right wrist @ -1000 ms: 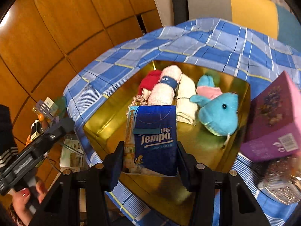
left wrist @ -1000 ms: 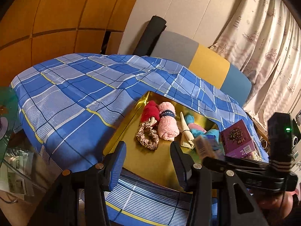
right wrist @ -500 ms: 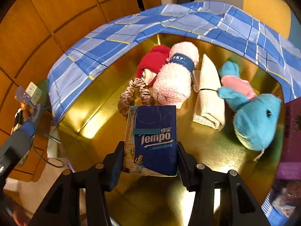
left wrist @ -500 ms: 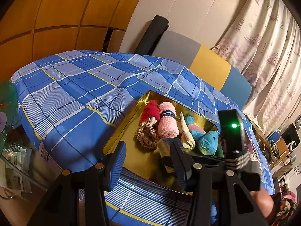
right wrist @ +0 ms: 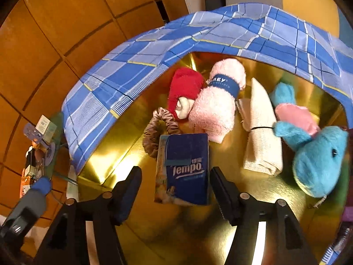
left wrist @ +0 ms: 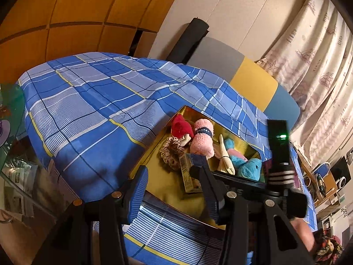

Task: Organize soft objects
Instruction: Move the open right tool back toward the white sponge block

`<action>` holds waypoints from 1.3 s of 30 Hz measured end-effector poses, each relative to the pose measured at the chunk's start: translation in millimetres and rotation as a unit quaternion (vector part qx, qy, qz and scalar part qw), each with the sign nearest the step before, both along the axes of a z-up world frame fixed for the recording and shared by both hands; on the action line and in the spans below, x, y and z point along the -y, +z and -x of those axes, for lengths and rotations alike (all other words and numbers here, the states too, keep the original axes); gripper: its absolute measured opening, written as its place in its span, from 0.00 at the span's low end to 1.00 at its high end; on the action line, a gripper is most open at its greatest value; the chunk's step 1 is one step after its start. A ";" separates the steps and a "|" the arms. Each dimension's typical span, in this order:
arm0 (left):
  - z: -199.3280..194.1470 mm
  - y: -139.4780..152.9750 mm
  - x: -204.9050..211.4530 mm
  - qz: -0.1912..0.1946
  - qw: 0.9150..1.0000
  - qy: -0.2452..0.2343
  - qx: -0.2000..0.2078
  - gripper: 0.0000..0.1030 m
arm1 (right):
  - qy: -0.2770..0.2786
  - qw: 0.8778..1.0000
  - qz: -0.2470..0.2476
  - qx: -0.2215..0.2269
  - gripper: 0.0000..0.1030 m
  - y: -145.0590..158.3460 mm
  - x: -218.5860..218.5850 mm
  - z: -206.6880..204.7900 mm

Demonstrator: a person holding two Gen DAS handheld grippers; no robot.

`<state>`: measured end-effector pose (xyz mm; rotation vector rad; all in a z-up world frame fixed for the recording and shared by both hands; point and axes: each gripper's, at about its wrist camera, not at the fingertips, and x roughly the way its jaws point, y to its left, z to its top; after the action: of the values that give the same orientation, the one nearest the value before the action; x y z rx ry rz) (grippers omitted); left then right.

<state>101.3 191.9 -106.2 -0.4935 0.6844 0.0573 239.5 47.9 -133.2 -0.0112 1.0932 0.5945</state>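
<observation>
Opening my right hand-held gripper [right wrist: 175, 184], I release the tissue pack [right wrist: 184, 167] flat in the gold tray [right wrist: 106, 154], then back straight out.

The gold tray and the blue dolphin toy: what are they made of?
The tray looks like brushed metal or metallic card: it is glossy gold and mirrors the lamp glare, so which one is unclear. The dolphin toy looks like fuzzy plush fabric, with matte, fluffy fibres.

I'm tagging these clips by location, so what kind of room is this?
Most likely a bedroom or living room at home: a blue plaid cloth covers the surface holding the gold tray, printed curtains hang at the right, and wood panelling lines the wall.
</observation>
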 end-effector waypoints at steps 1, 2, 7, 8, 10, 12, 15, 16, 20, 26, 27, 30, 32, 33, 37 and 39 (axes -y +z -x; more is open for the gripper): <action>0.0 -0.5 0.7 0.001 1.000 -0.001 0.000 0.48 | 0.006 1.000 -0.006 0.001 0.63 3.8 2.4 3.4; 0.1 -1.1 2.3 0.001 1.000 -0.003 -0.001 0.48 | 0.009 1.000 -0.006 0.005 0.63 7.1 4.2 6.6; 0.1 -1.7 9.3 -0.005 1.000 -0.014 -0.002 0.48 | 0.008 0.999 0.010 0.033 0.64 26.3 17.0 24.5; 0.2 -1.6 11.1 -0.007 1.000 -0.016 -0.002 0.48 | 0.006 0.999 0.006 0.040 0.64 31.9 23.0 28.7; 0.3 -1.5 14.7 -0.009 1.000 -0.022 -0.001 0.48 | 0.003 0.999 -0.001 0.053 0.63 43.5 35.2 37.5; -0.1 -1.6 19.1 -0.013 0.999 -0.029 -0.002 0.48 | 0.000 0.998 -0.008 0.070 0.64 55.9 50.1 50.3; -0.3 -2.5 26.0 -0.016 0.999 -0.042 -0.001 0.48 | -0.017 0.995 -0.019 0.099 0.64 76.7 82.6 71.7; -0.6 -3.0 28.9 -0.016 0.999 -0.048 -0.002 0.48 | -0.023 0.994 -0.020 0.105 0.64 81.1 90.9 76.6; 0.6 -3.2 46.4 -0.016 0.997 -0.077 0.002 0.48 | -0.060 0.989 -0.018 0.131 0.65 99.1 135.3 96.3; 5.1 -1.1 77.4 -0.016 0.991 -0.132 0.015 0.48 | -0.128 0.980 -0.019 0.152 0.65 118.2 205.8 115.8; 5.6 -1.8 82.1 -0.015 0.990 -0.138 0.014 0.48 | -0.143 0.977 -0.018 0.155 0.65 120.4 220.0 119.0; 6.3 -5.1 100.2 -0.006 0.986 -0.166 0.008 0.48 | -0.181 0.970 -0.014 0.161 0.65 122.8 255.7 125.5; 5.7 -5.6 112.3 -0.003 0.983 -0.181 0.003 0.48 | -0.208 0.964 -0.008 0.164 0.65 122.4 280.2 128.7; 5.7 -5.5 118.0 -0.001 0.982 -0.188 0.002 0.48 | -0.224 0.961 -0.007 0.164 0.66 121.3 293.9 129.7; 5.5 0.6 140.3 0.007 0.978 -0.211 0.001 0.48 | -0.282 0.947 -0.005 0.152 0.66 111.4 344.1 129.7; 4.7 4.7 150.5 0.010 0.975 -0.220 0.003 0.48 | -0.306 0.941 0.003 0.145 0.66 102.8 365.7 127.2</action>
<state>96.7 41.5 -101.5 -0.3511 0.7756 -0.3687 112.4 -317.8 -30.4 0.2247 0.7524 0.0221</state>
